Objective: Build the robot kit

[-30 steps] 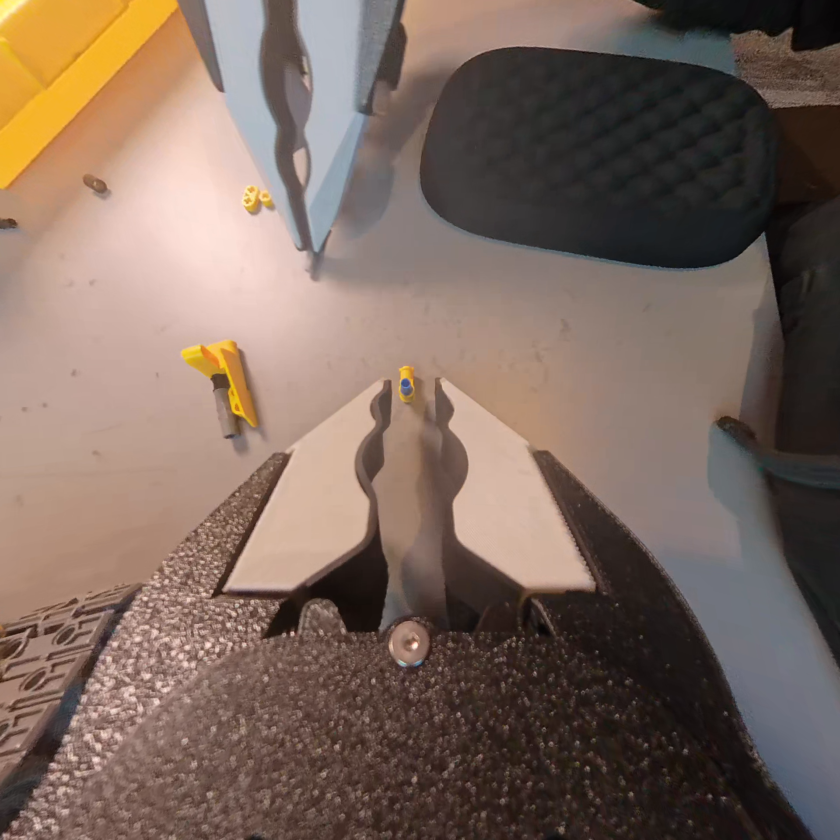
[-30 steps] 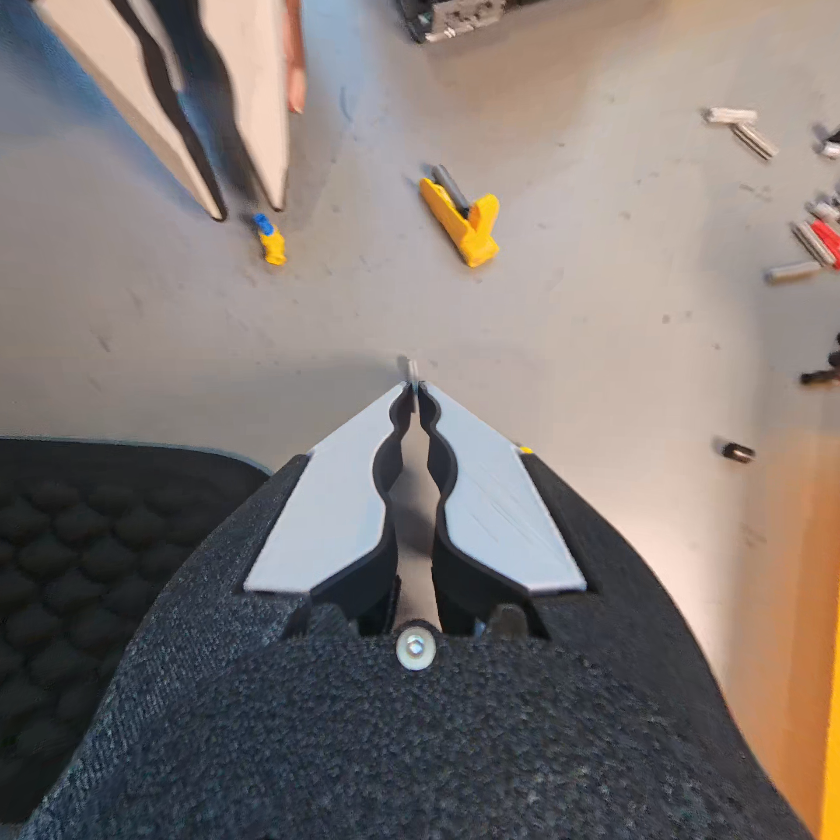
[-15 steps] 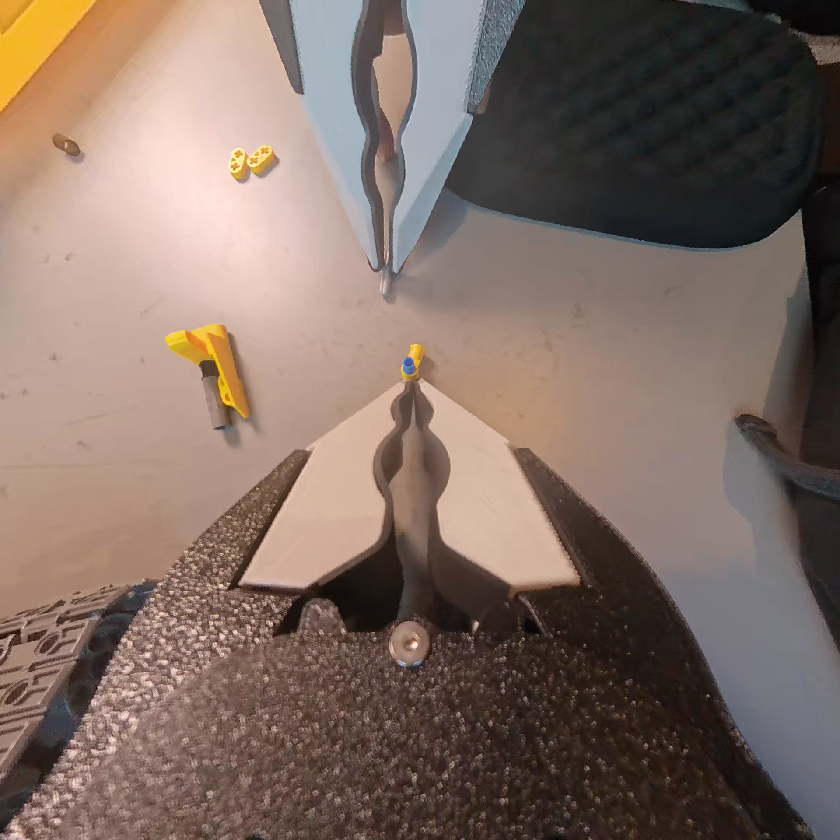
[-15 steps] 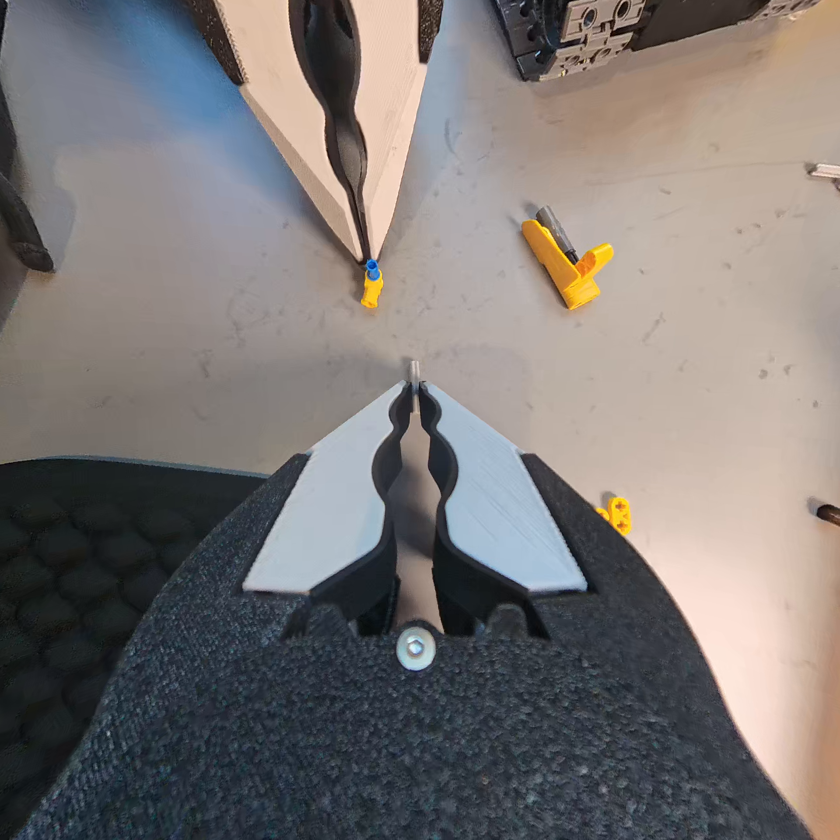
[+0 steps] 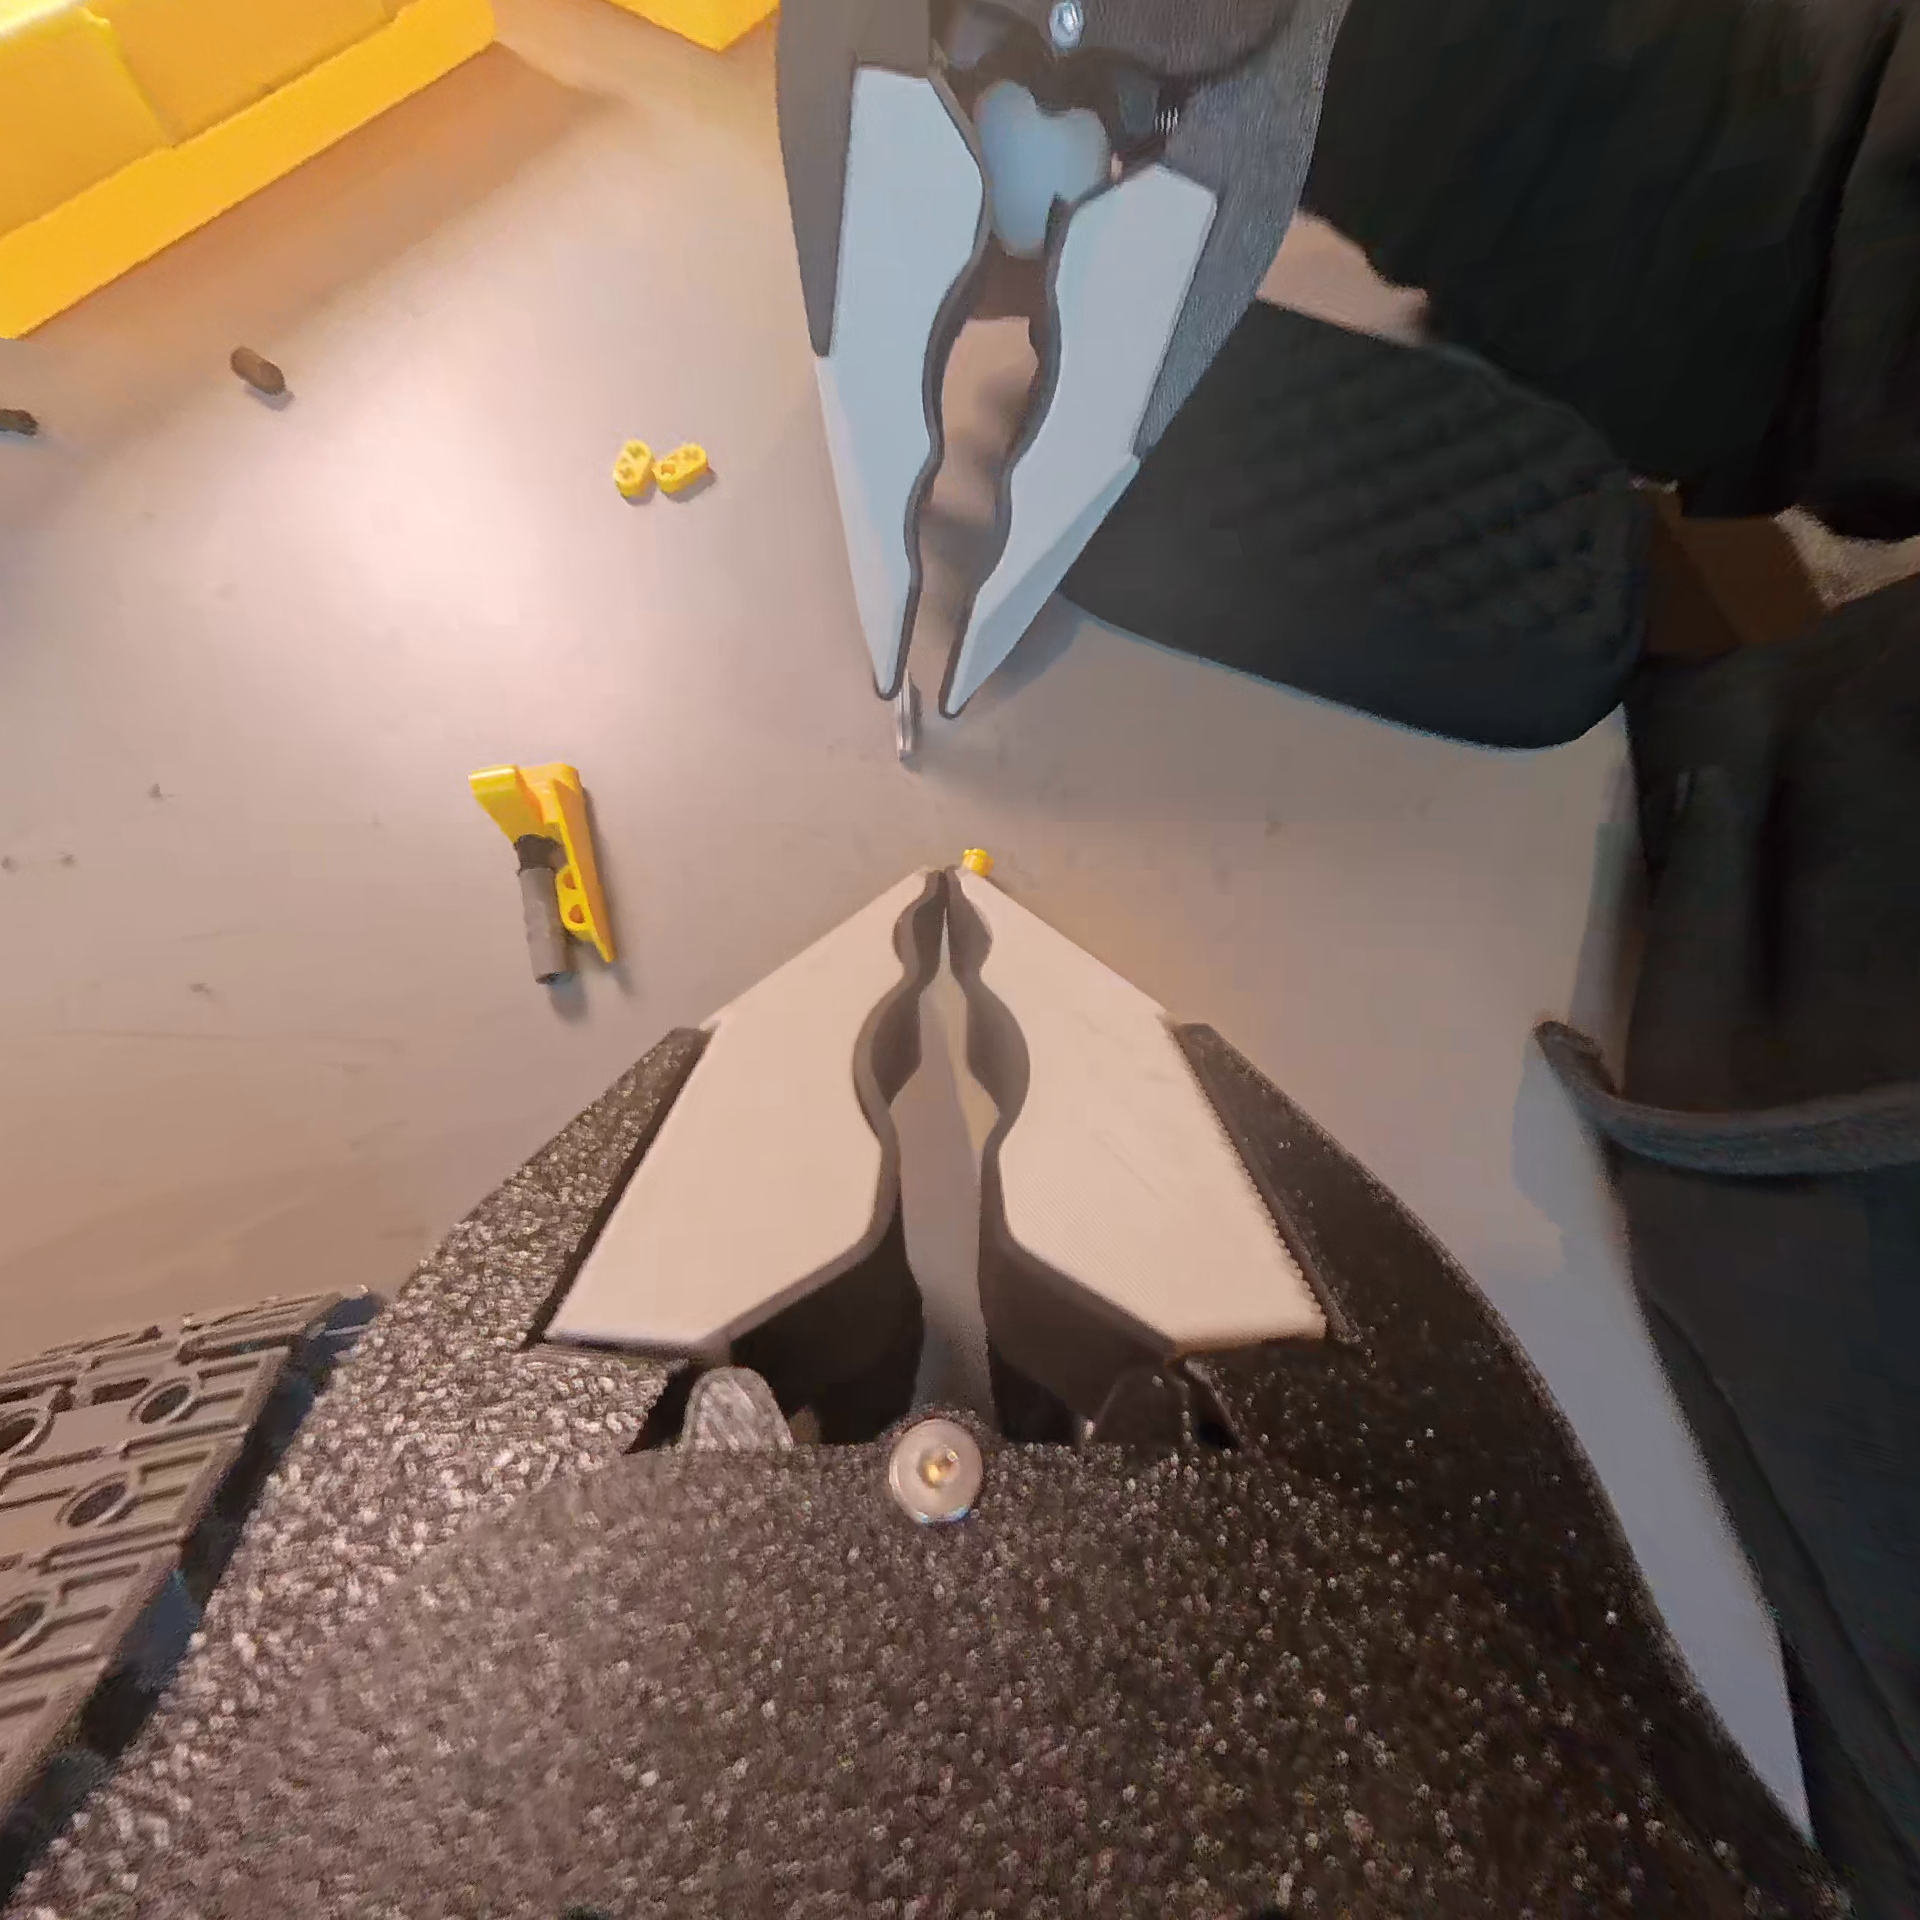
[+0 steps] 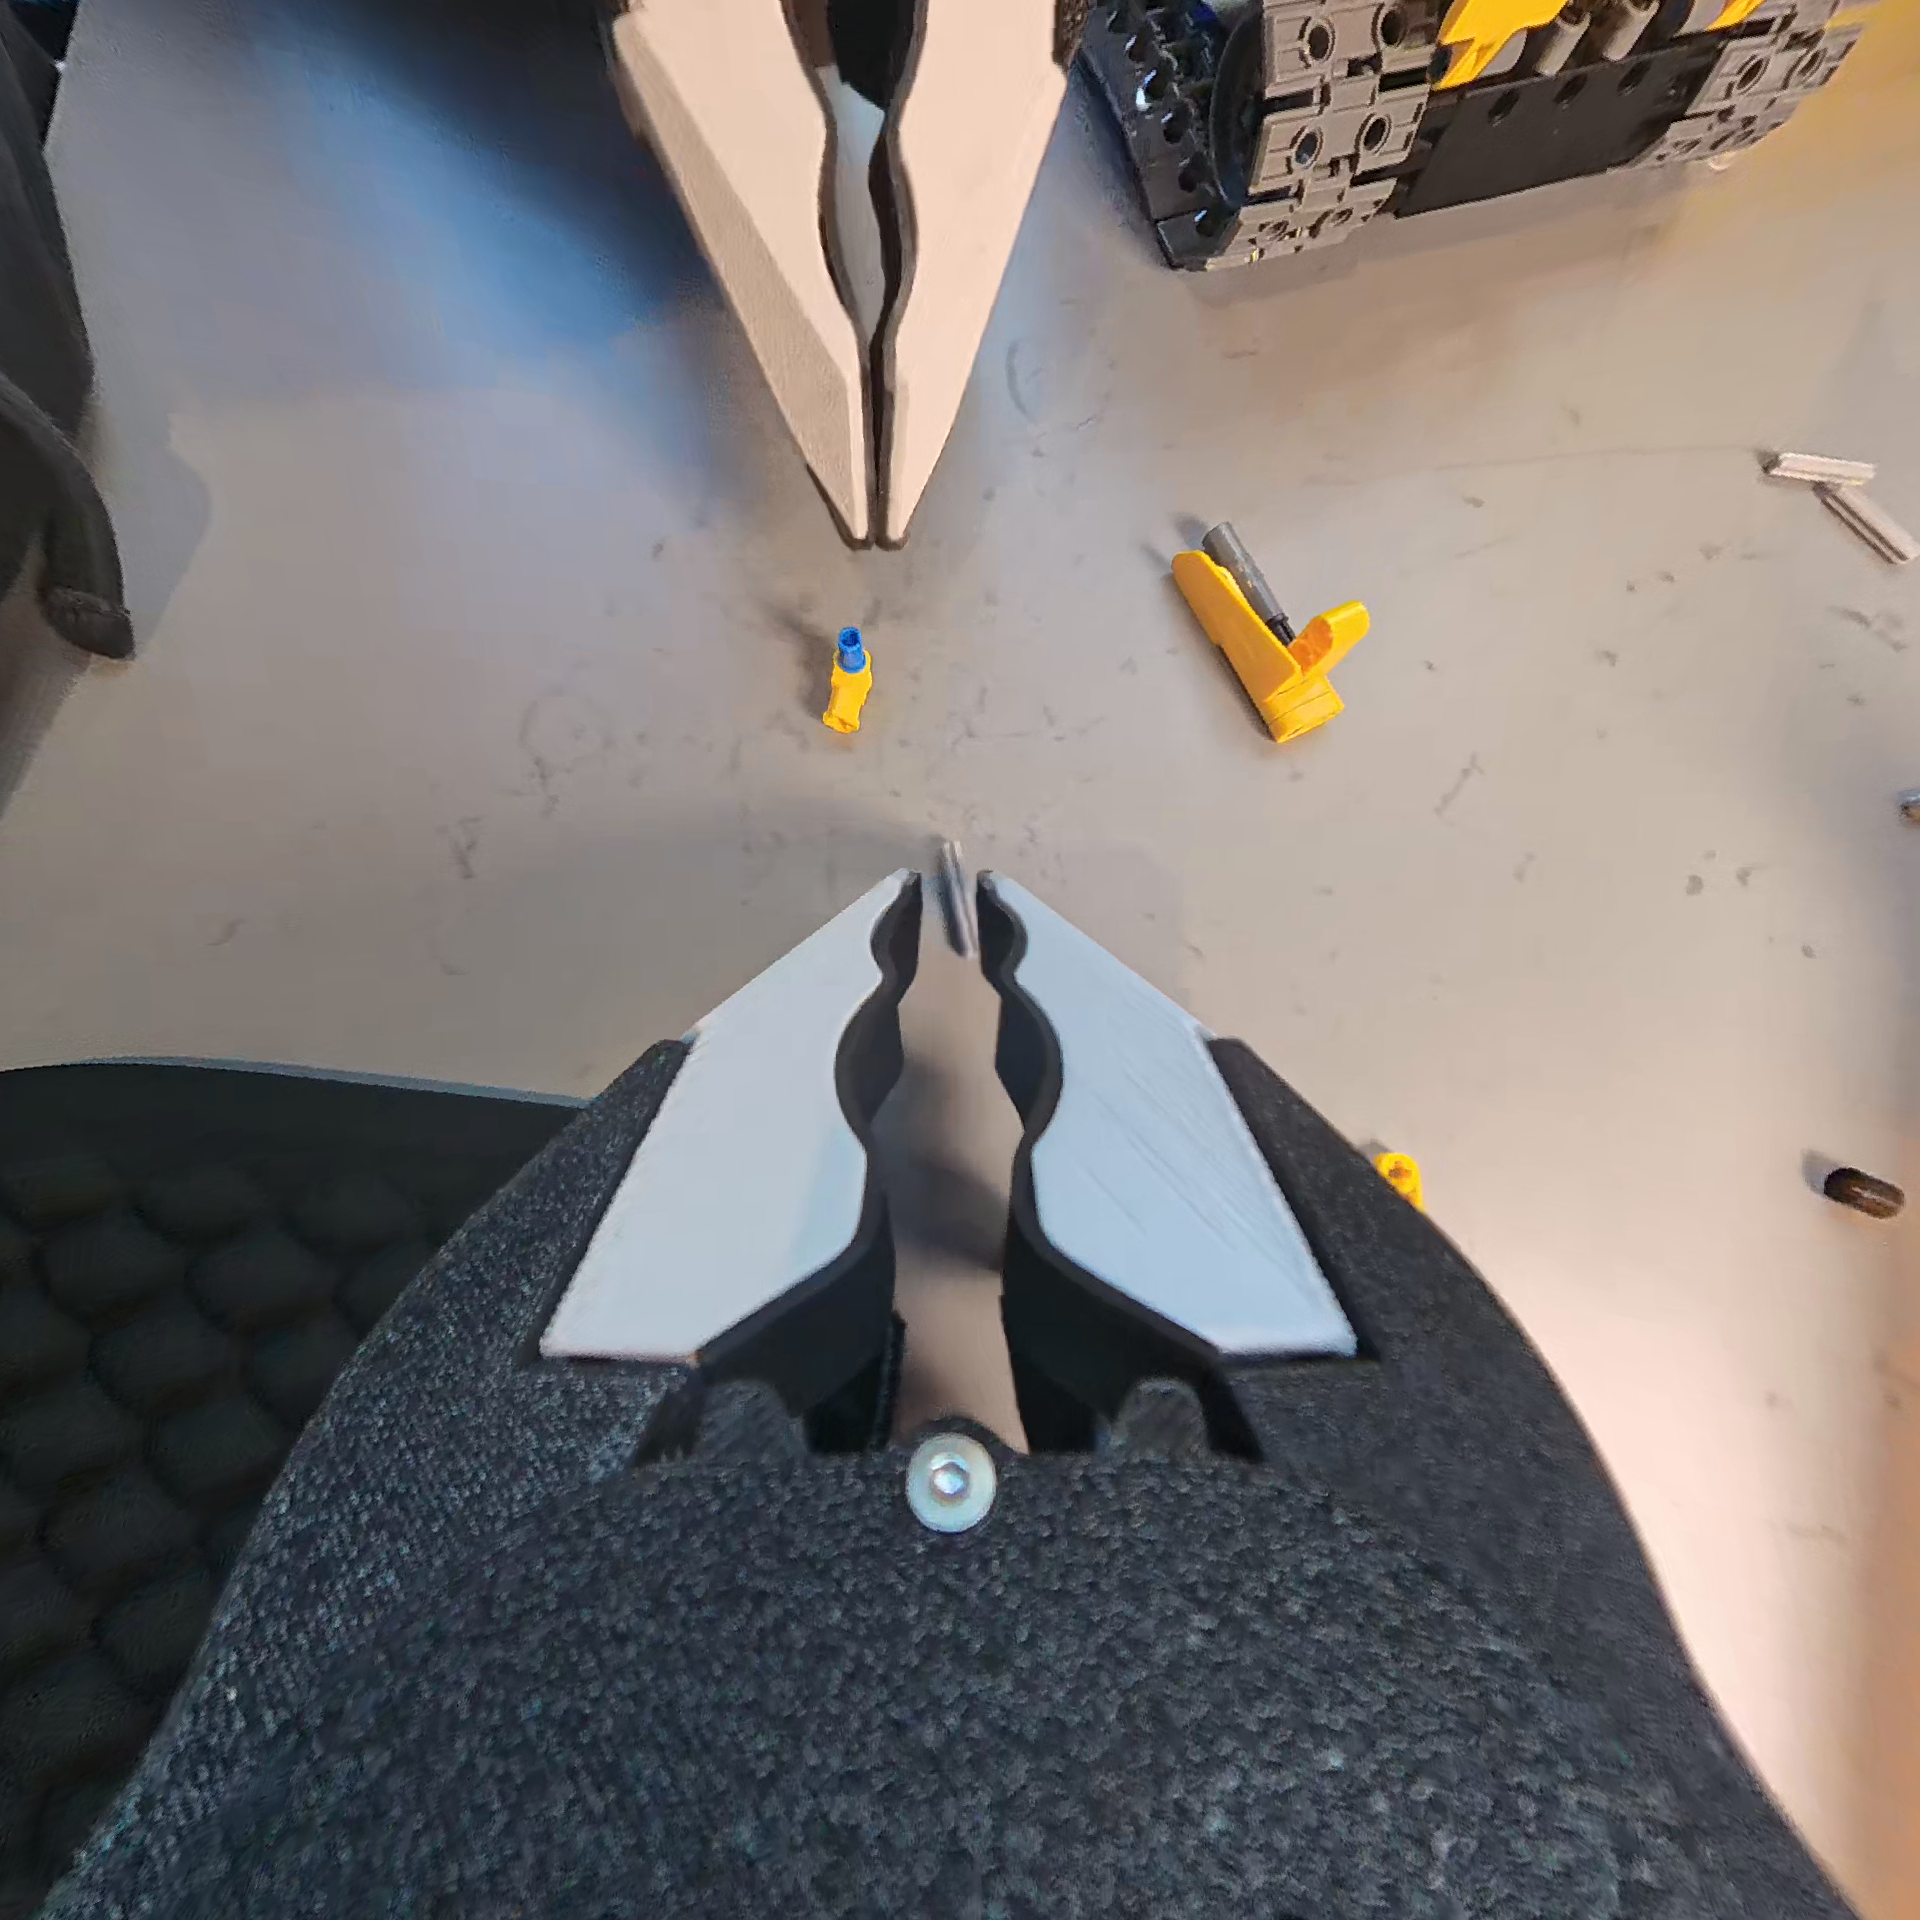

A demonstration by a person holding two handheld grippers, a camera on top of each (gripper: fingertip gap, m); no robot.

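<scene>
No writing, label, brand mark, number or sign can be read anywhere in either view; nothing on the bench or the grippers bears legible characters.

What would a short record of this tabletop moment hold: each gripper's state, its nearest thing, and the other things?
Left gripper: fingers shut, empty, tips near but apart from the small yellow-and-blue piece lying on the table
Right gripper: fingers slightly apart, thin grey pin between the tips
Others: yellow wedge part, brick model, black pad
</scene>
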